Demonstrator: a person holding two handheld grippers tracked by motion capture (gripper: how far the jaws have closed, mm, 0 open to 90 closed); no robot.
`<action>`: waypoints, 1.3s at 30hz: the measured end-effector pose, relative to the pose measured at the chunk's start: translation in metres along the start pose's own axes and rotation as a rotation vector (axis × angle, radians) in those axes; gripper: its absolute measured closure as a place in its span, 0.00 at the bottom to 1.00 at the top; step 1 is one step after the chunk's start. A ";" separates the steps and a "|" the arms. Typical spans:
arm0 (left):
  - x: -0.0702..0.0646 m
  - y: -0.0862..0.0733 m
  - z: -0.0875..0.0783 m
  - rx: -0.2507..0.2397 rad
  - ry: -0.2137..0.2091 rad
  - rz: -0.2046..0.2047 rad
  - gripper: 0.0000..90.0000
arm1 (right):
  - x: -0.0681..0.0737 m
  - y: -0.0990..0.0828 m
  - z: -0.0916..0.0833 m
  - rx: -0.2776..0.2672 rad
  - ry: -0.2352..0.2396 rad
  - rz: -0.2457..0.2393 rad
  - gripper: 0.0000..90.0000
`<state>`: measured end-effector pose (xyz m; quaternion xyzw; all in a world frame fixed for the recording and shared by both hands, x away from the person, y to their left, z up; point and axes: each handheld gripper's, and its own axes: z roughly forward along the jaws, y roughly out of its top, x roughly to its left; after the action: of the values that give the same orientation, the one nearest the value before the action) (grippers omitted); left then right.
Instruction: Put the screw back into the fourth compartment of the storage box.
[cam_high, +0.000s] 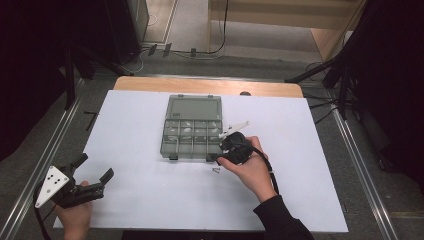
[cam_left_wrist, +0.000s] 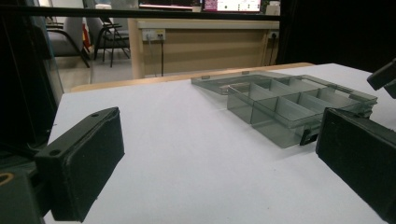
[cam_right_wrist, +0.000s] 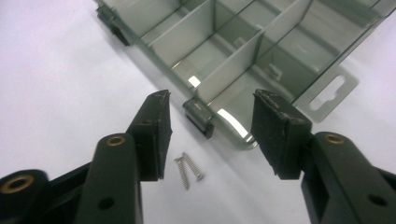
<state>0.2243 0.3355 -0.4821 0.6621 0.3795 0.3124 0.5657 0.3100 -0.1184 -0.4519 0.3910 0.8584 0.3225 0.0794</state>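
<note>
Black jaws of the right gripper (cam_right_wrist: 210, 135) stand half open with nothing in them — two screws (cam_right_wrist: 188, 170) lie on the white table (cam_high: 150, 200) just below, beside the box (cam_high: 192, 131). Right hand (cam_high: 252, 170) reaches forward, near the box's corner. Left gripper (cam_high: 92, 170) rests well apart, wide open, empty. Up close — a black latch (cam_right_wrist: 200, 116).

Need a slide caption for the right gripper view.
Open right hand-held gripper poised over two small silver screws beside the translucent grey plastic compartment box.
</note>
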 end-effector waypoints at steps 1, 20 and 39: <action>0.000 0.000 0.000 0.001 0.000 0.000 0.01 | 0.001 -0.002 0.000 0.001 0.003 0.003 0.57; 0.000 0.000 0.000 0.001 -0.001 0.000 0.01 | 0.012 -0.028 0.019 0.106 0.072 -0.025 0.88; 0.000 0.000 0.000 0.002 0.000 0.003 0.01 | 0.015 -0.033 0.031 0.150 0.055 -0.070 1.00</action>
<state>0.2244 0.3349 -0.4822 0.6632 0.3788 0.3127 0.5647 0.2909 -0.1083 -0.4950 0.3565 0.8951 0.2652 0.0375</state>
